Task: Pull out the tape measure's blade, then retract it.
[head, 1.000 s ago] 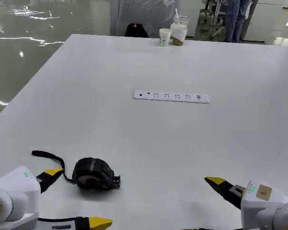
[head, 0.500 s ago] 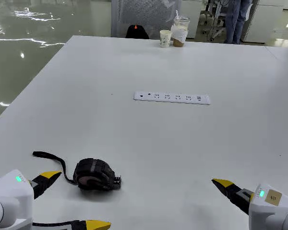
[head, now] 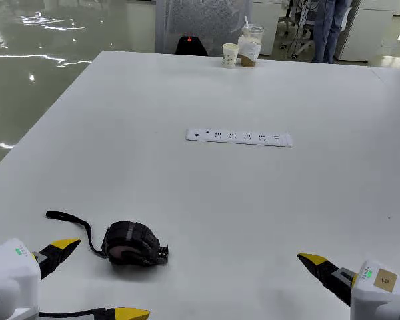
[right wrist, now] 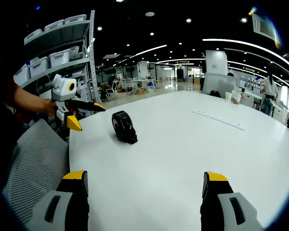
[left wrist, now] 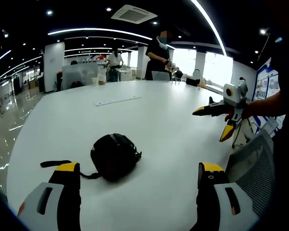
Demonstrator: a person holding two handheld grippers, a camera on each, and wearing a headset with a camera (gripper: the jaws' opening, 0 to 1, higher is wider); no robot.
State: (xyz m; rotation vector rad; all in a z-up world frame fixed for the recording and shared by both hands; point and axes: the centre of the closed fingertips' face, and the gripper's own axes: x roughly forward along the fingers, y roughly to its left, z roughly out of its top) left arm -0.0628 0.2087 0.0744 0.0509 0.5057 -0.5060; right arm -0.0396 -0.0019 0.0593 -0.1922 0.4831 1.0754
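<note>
A black tape measure (head: 131, 243) lies on the white table (head: 220, 187) near its front left, its black wrist strap (head: 70, 221) trailing left. No blade is pulled out of it. My left gripper (head: 97, 279) stands open just left of the tape measure, with nothing between its yellow-tipped jaws. From the left gripper view the tape measure (left wrist: 114, 154) lies straight ahead of that gripper (left wrist: 138, 172). My right gripper (head: 313, 260) is open at the front right, well apart from the tape measure (right wrist: 124, 126), which lies far ahead in the right gripper view, beyond the gripper (right wrist: 143, 182).
A white power strip (head: 239, 137) lies across the table's middle. Two cups (head: 241, 48) stand at the far edge, with a chair (head: 189, 43) behind them. People stand beyond the table at the back right. A grey mesh chair back (right wrist: 29, 159) is near the front edge.
Both grippers have drawn back a little toward the table's front edge. The tape measure has not moved.
</note>
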